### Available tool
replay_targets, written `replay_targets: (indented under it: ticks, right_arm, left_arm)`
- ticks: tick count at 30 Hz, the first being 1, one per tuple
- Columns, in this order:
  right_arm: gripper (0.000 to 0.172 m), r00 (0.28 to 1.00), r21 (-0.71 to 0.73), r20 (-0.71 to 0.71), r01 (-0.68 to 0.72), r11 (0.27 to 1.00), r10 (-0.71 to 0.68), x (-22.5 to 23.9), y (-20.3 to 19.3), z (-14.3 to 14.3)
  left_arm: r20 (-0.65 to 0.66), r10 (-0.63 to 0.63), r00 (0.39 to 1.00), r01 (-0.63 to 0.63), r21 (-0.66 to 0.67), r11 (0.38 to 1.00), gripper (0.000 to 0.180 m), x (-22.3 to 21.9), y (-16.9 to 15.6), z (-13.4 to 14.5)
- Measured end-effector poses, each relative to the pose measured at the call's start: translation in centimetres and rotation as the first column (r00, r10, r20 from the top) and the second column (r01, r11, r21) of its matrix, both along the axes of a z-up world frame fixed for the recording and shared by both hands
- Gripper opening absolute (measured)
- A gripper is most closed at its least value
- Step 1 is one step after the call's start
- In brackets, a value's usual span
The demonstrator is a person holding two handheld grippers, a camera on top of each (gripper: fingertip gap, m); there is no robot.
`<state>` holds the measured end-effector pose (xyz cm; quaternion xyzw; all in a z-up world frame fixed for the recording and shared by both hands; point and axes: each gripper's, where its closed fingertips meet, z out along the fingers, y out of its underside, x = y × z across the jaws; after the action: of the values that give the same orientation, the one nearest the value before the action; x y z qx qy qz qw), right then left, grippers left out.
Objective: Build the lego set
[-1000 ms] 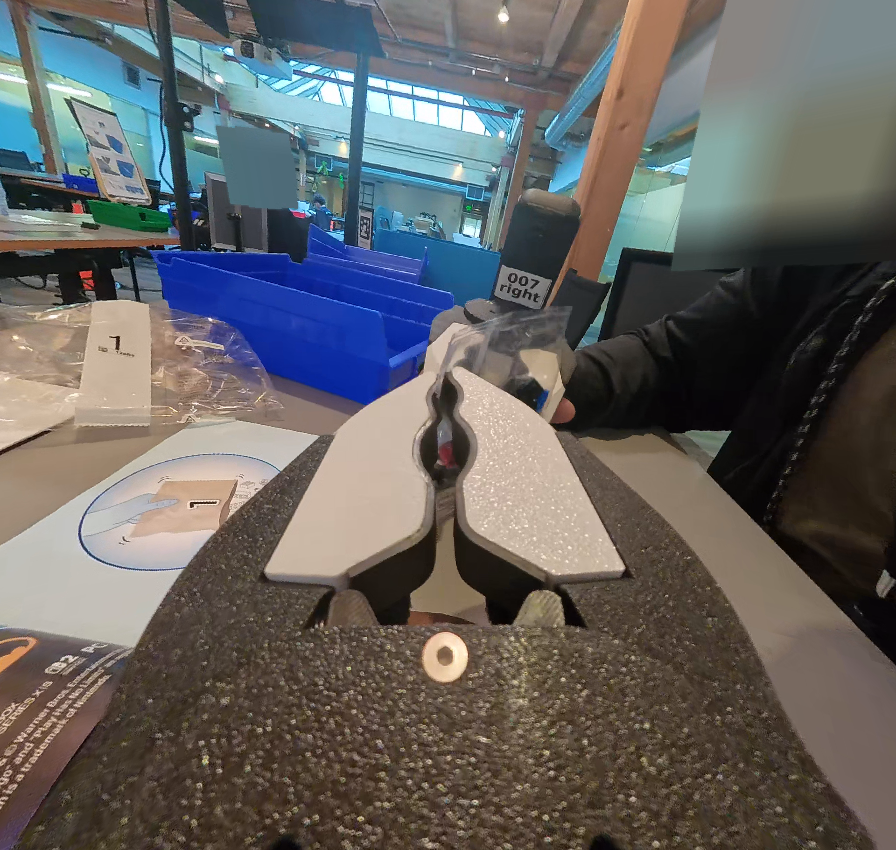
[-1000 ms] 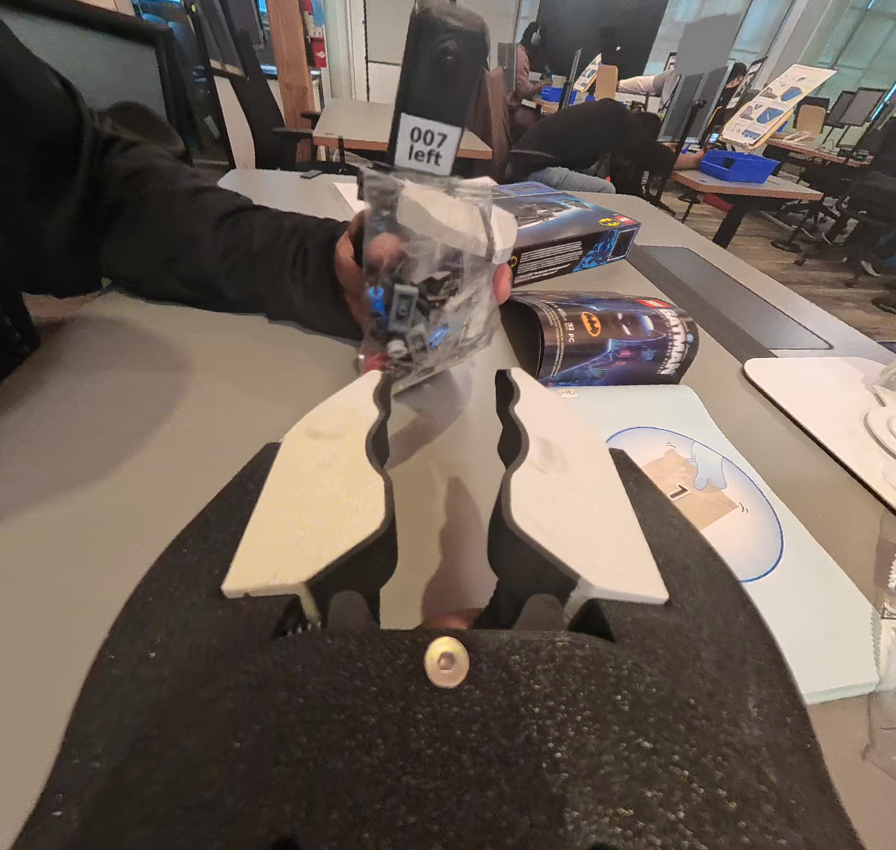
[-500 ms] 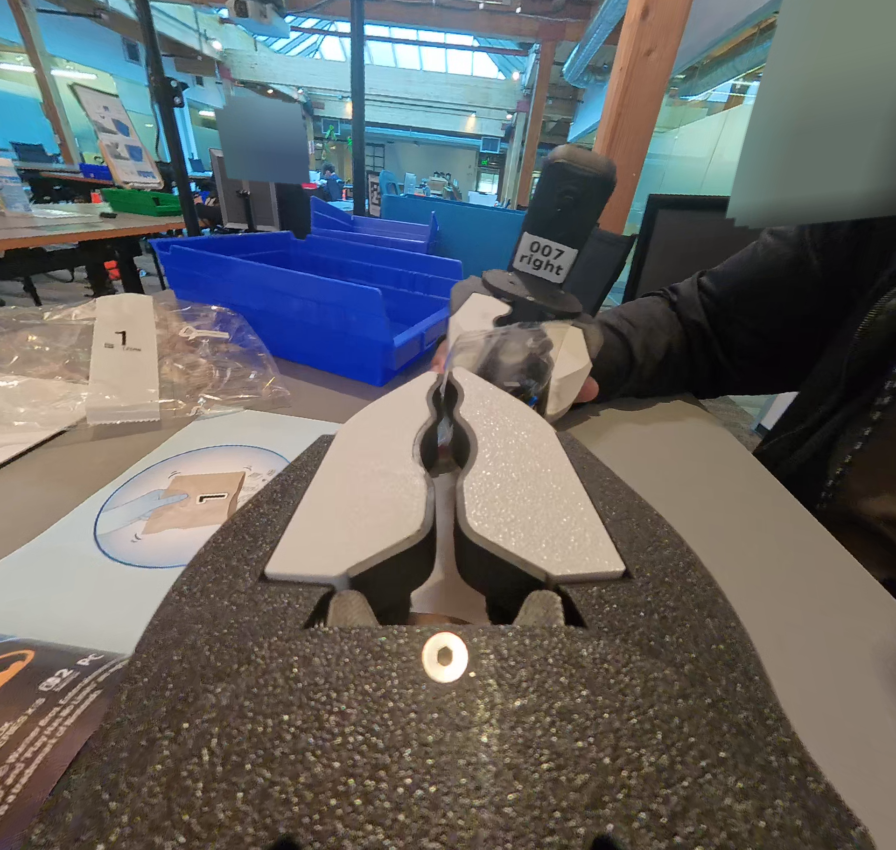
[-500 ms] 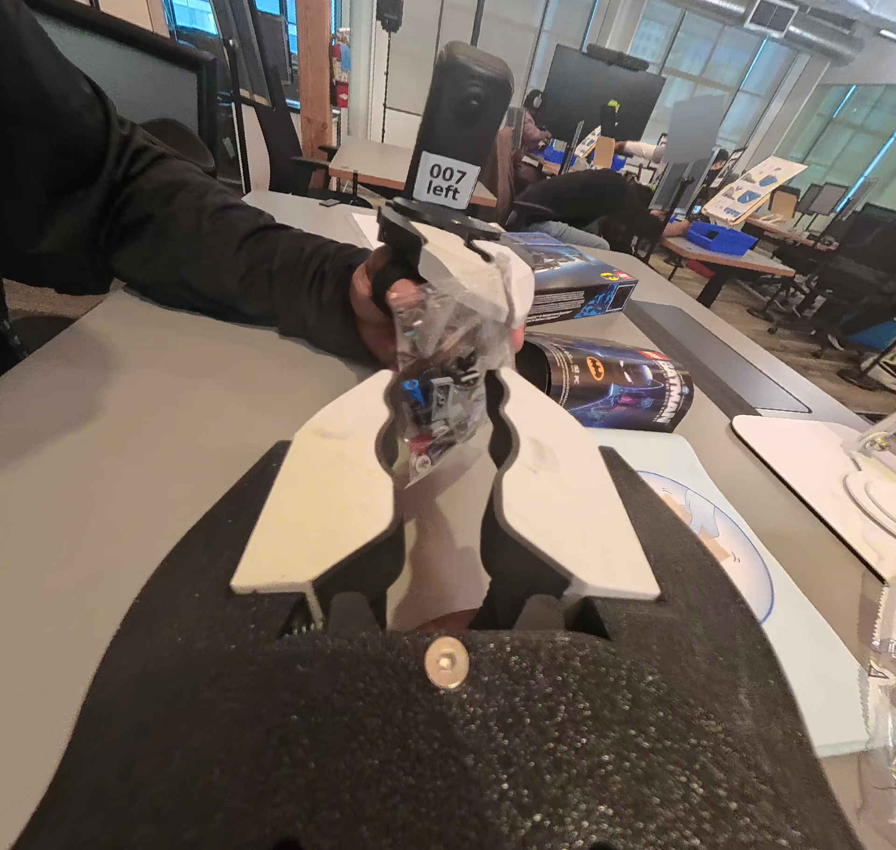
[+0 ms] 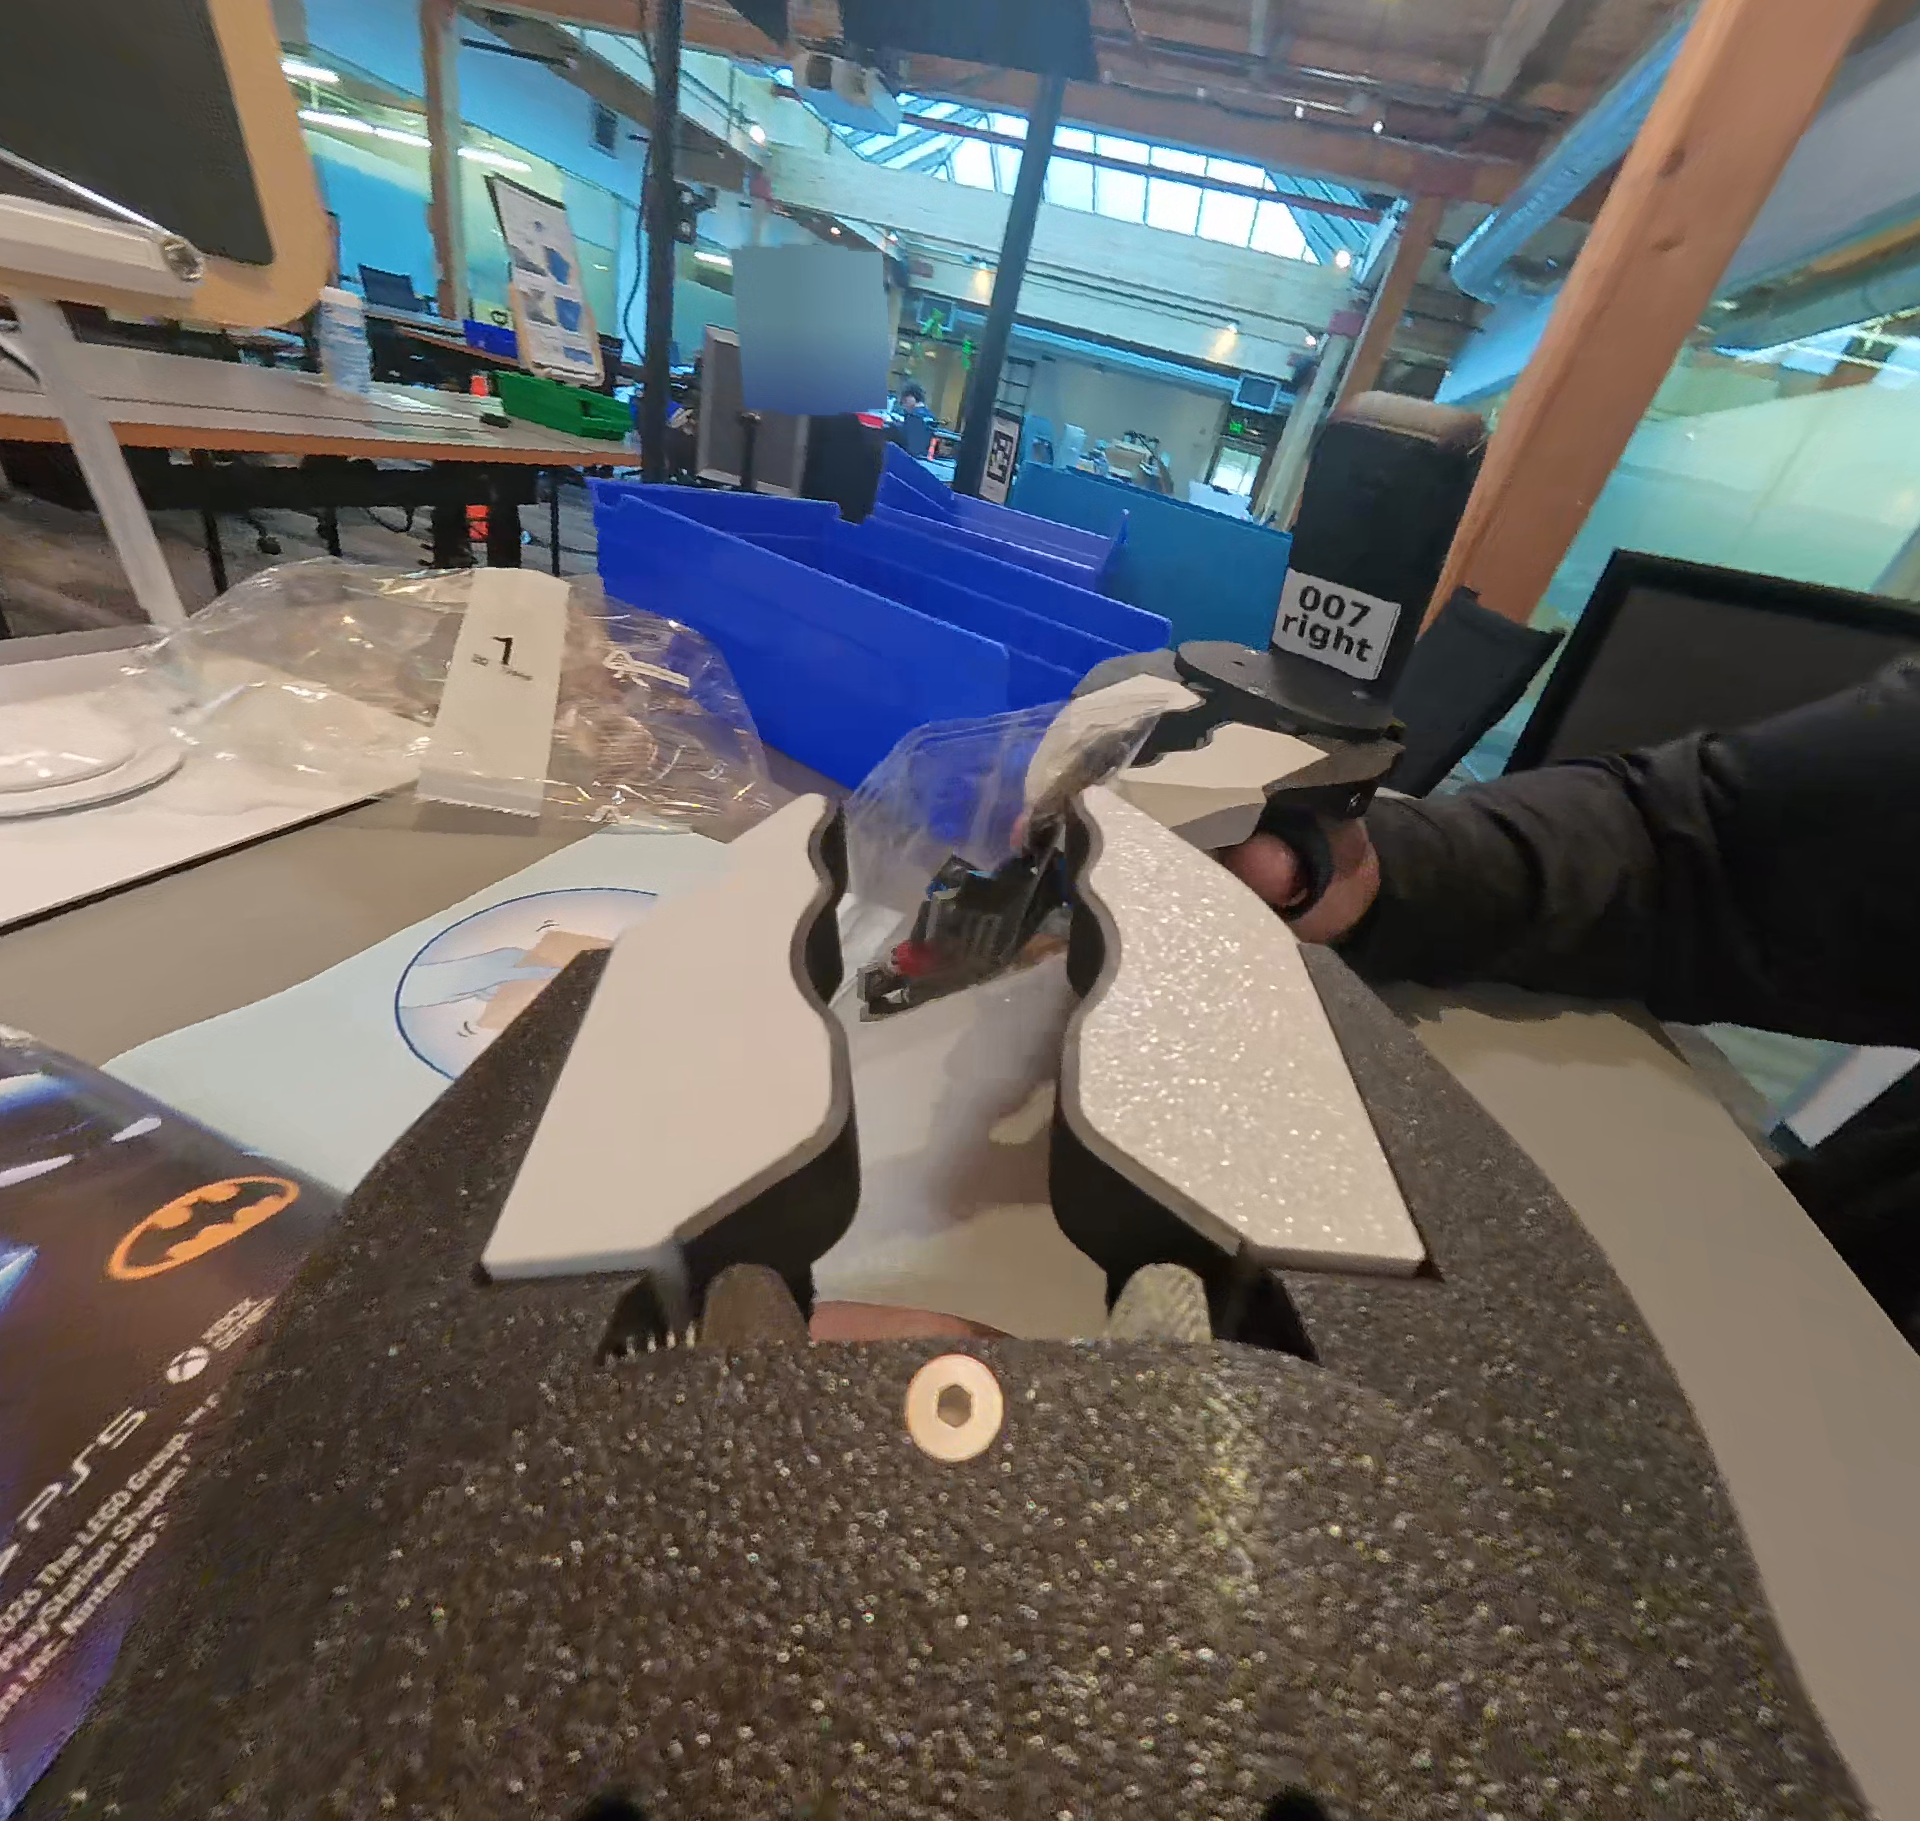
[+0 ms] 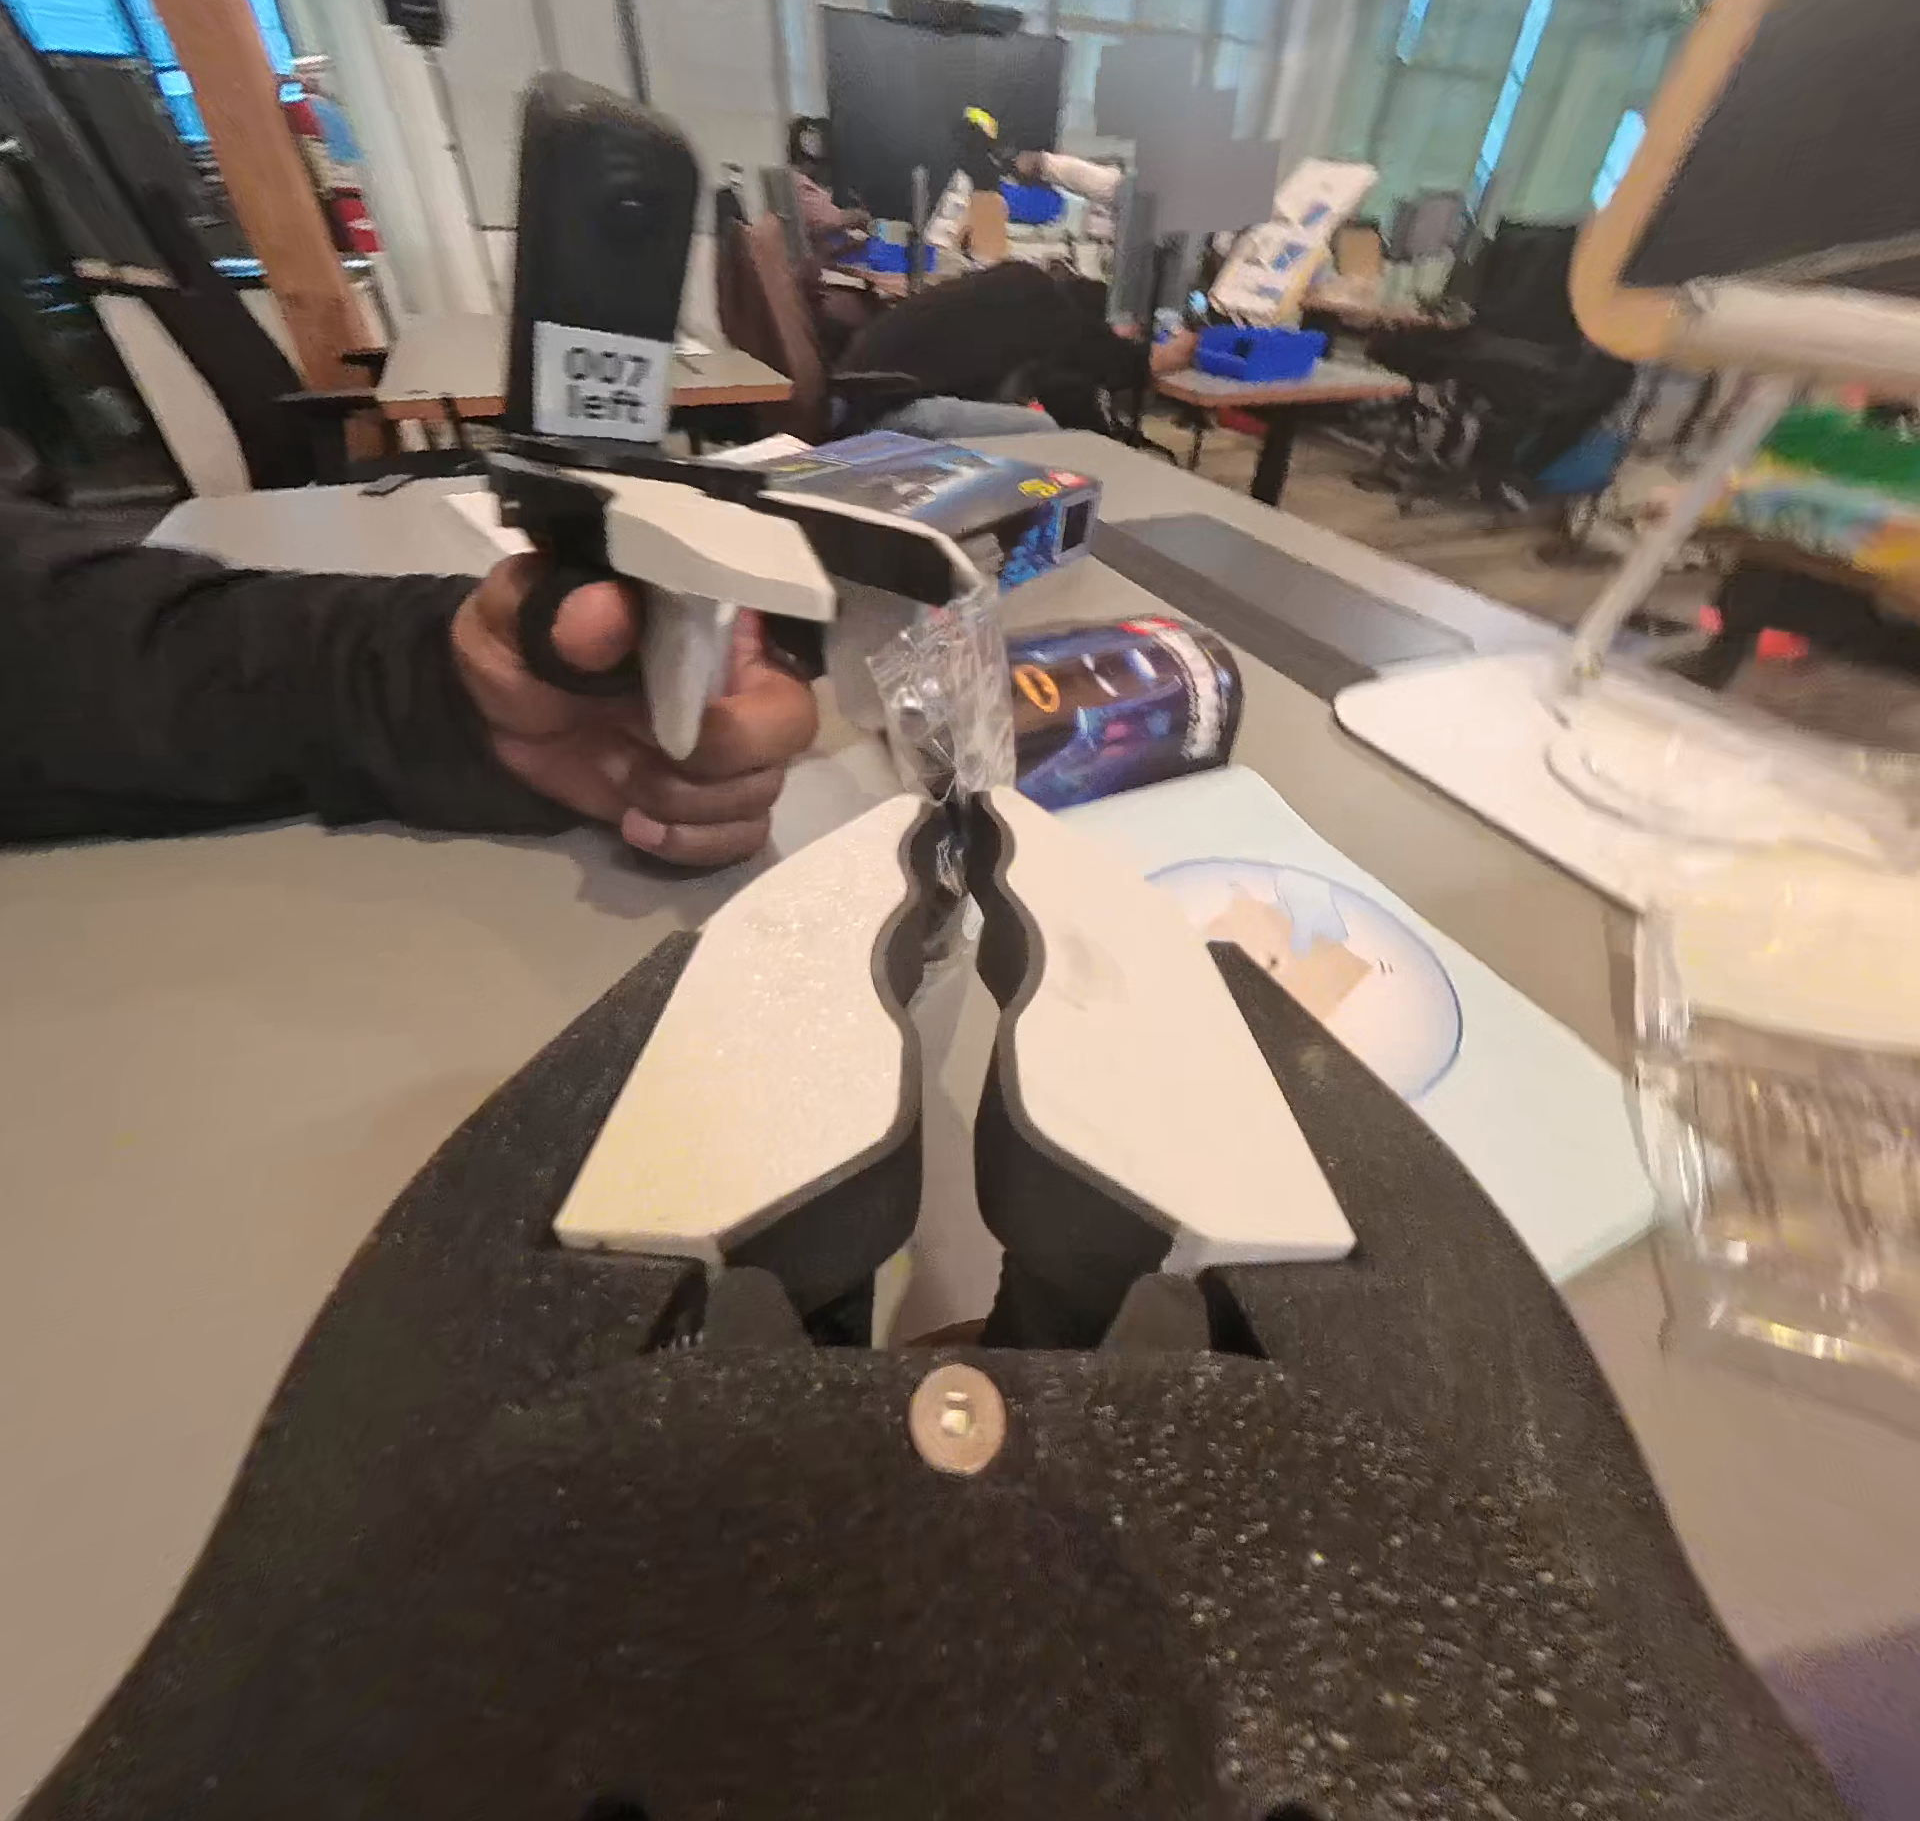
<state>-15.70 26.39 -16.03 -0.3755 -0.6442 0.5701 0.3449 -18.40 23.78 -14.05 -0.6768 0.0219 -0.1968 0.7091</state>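
The small pieces inside the clear bag (image 5: 966, 898) are hard to make out, dark with specks of red and blue, and motion blur softens the bag (image 6: 951, 722) and the right-hand edge of the right wrist view. One such small bag hangs between two grippers. The right gripper (image 6: 961, 826) has its fingers (image 6: 821, 982) pressed almost together, pinching the lower end of the bag at their tips. The left gripper (image 5: 951, 836) has its fingers (image 5: 717, 1002) spread; the bag stands in the gap between them, close against the right-hand finger, and whether it touches that finger cannot be told. Each gripper is held by a hand (image 6: 634, 732) in a dark sleeve, above the grey worktop (image 6: 260, 992). On the worktop lie one pale blue sheet (image 5: 343, 1033) with a round drawing, two dark printed boxes (image 6: 1122, 701), one of them lying on its side, and a larger crumpled clear bag (image 5: 447, 691) with a white strip. Blue bins (image 5: 831, 618) stand behind, their number unclear since they overlap. A white stand (image 6: 1558, 691) is cut off at the edge
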Motion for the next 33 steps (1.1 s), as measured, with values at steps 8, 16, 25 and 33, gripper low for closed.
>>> replay_targets:
  ticks: [8, 16, 25, 33]
  right_arm:
    - [0.005, 0.993, -0.115, 0.111, -0.031, 0.993, 0.044, 0.3, -2.2, -0.8]
    - [0.005, 0.997, -0.144, 0.056, 0.055, 0.988, -0.047, 0.0, -0.5, 0.1]
    - [0.005, 0.991, -0.087, 0.044, 0.13, 0.988, -0.127, 0.0, -0.6, -0.1]
    - [0.003, 0.998, -0.082, -0.002, 0.065, 0.995, -0.065, 0.3, -1.7, 0.4]
  left_arm:
    - [0.133, 0.009, 0.991, 0.013, -0.164, 0.986, 0.049, -0.9, 0.9, -2.0]
    - [0.15, -0.011, 0.989, 0.033, -0.147, 0.989, 0.048, -0.8, 0.7, -1.8]
    - [-0.165, 0.14, 0.976, -0.154, -0.076, 0.985, 0.039, 1.2, 1.5, -1.1]
    - [0.052, 0.024, 0.998, -0.017, -0.134, 0.991, 0.03, 1.8, 1.5, -1.6]
